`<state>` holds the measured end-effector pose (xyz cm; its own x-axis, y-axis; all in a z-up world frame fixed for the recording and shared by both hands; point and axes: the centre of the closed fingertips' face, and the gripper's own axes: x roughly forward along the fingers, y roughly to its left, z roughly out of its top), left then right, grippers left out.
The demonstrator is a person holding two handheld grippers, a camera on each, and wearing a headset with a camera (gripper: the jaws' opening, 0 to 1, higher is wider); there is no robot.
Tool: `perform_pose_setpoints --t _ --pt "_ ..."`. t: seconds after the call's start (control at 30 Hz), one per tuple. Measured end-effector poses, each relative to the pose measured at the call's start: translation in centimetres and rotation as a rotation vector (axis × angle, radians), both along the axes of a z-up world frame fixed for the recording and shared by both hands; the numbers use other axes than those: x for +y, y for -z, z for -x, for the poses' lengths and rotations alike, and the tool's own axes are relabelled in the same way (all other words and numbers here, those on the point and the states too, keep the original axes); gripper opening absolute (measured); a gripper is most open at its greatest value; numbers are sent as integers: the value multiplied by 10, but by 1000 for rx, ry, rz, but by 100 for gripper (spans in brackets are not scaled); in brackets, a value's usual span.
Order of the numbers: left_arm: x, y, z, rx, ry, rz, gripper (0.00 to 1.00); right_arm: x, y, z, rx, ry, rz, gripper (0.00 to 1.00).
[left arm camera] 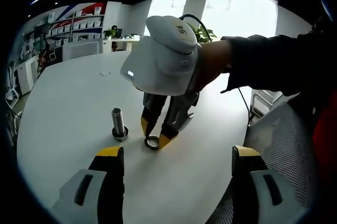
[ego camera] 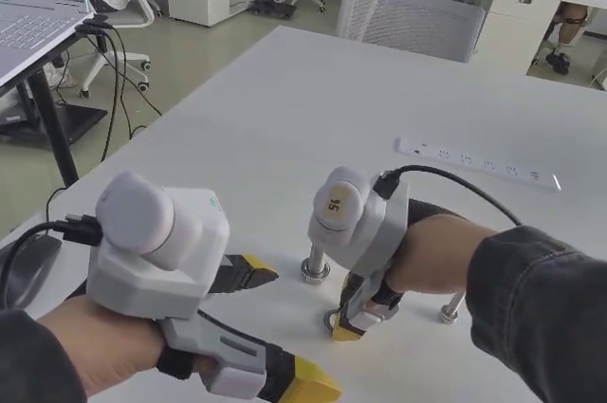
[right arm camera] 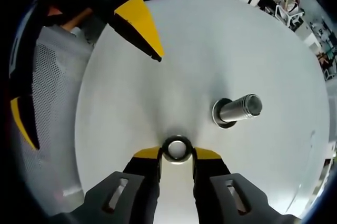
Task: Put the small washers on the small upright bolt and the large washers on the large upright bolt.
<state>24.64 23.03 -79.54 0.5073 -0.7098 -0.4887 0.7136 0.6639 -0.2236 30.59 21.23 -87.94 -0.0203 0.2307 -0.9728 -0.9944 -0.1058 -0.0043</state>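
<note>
The right gripper (right arm camera: 177, 153) is clamping a washer (right arm camera: 177, 149) lying flat on the table (right arm camera: 210, 50). The large upright bolt (right arm camera: 239, 109) is standing just beyond it, slightly left, its axis vertical. The left gripper (left arm camera: 177, 153) is hovering at near left, jaws spread wide.
</note>
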Motion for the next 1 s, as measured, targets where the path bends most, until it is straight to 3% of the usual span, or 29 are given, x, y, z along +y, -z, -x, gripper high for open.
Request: perform_pose_setpoints --t 0.37,1.0 --pt "0 0 -1 -2 -1 -2 84 -3 -9 -4 -7 16 -16 23" --pt "-1 -1 -3 -10 2 2 84 -18 -41 -20 -55 43 -30 23"
